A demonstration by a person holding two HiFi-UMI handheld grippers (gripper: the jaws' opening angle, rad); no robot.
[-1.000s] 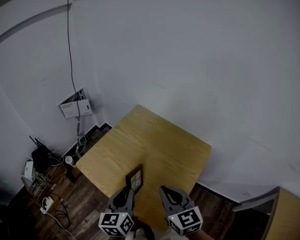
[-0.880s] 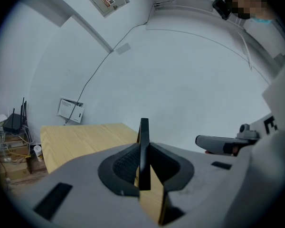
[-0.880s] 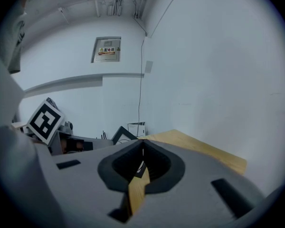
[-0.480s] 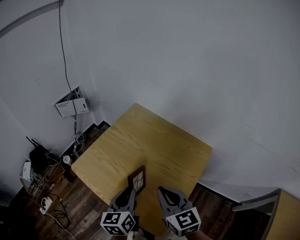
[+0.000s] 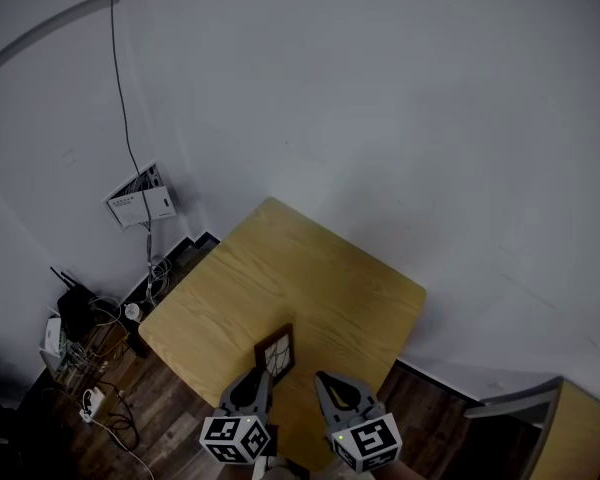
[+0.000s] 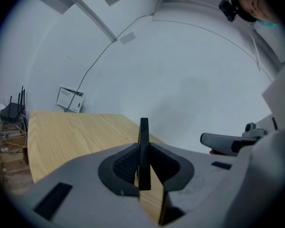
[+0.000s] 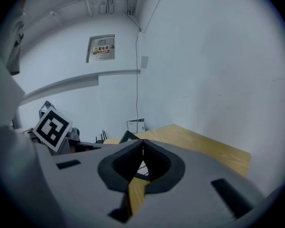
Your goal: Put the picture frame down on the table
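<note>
A small dark picture frame (image 5: pixel 276 352) with a pale picture in it hangs over the near part of the wooden table (image 5: pixel 310 288). My left gripper (image 5: pixel 257 381) is shut on the frame's lower edge. Along that gripper's own jaws, the frame (image 6: pixel 144 141) stands edge-on between the ribbed pads, and the left gripper (image 6: pixel 143 161) pinches it. My right gripper (image 5: pixel 327 383) sits just to the right, shut with nothing in it. In the right gripper view the right gripper (image 7: pixel 142 144) has its tips touching, and a frame corner (image 7: pixel 128 137) peeks out beyond them.
A white wall box (image 5: pixel 140 200) with a cable (image 5: pixel 120 88) running up hangs left of the table. A router and tangled cords (image 5: pixel 80 323) lie on the dark floor. Another wooden surface (image 5: pixel 580 428) shows at the lower right. White walls close in behind the table.
The frame and both grippers have edged slightly farther over the table. The left grip on the frame is unchanged, and the right gripper stays shut.
</note>
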